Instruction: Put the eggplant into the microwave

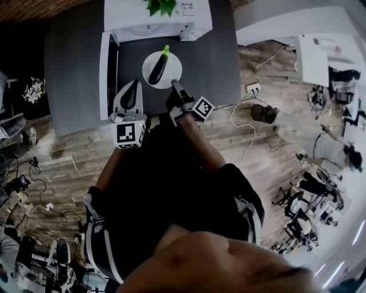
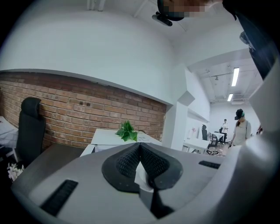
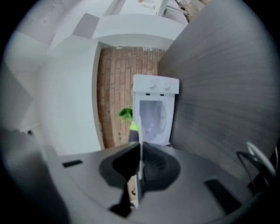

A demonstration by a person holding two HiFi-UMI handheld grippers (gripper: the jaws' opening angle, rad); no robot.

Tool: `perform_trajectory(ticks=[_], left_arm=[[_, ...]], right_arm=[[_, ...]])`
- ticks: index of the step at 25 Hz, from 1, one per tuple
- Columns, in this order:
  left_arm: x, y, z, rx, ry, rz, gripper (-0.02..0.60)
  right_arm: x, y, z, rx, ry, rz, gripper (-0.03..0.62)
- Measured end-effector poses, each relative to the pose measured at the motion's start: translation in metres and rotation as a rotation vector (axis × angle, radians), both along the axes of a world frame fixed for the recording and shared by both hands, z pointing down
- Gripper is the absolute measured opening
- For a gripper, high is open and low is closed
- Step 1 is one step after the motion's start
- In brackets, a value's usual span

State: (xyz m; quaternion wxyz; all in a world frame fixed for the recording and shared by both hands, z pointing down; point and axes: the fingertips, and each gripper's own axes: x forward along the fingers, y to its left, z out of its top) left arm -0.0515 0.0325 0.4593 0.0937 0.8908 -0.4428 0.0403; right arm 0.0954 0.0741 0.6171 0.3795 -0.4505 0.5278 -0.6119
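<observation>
A dark purple eggplant [image 1: 158, 67] with a green stem lies on a round white plate [image 1: 171, 74] on the dark table top. My right gripper [image 1: 175, 84] is shut on the plate's near rim. In the right gripper view the rim [image 3: 139, 168] shows as a thin white edge pinched between the jaws of the right gripper [image 3: 140, 146], with the eggplant's green tip [image 3: 133, 127] beyond. The white microwave [image 1: 157, 17] [image 3: 155, 113] stands behind the plate. My left gripper [image 1: 134, 86] [image 2: 140, 145] hovers left of the plate, its tips touching, holding nothing I can make out.
A green plant [image 1: 161, 6] [image 2: 127, 130] sits on top of the microwave. A white panel [image 1: 105, 74] runs along the table's left side. Cables and a power strip [image 1: 251, 88] lie on the wooden floor at right. A black chair [image 2: 29, 131] stands by the brick wall.
</observation>
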Motion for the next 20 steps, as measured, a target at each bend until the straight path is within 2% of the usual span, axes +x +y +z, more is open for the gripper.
perform_trajectory(ticks=[11, 17, 20], left_arm=[[0.012, -0.022, -0.008, 0.009, 0.016, -0.169, 0.037], [0.024, -0.033, -0.011, 0.028, 0.007, -0.222, 0.037], [0.027, -0.039, -0.009, 0.011, 0.014, -0.251, 0.037]], right_arm=[[0.01, -0.054, 0.022, -0.019, 0.029, -0.167, 0.038], [0.024, -0.084, 0.034, -0.008, 0.057, -0.221, 0.038], [0.029, -0.095, 0.045, -0.011, 0.062, -0.233, 0.038]])
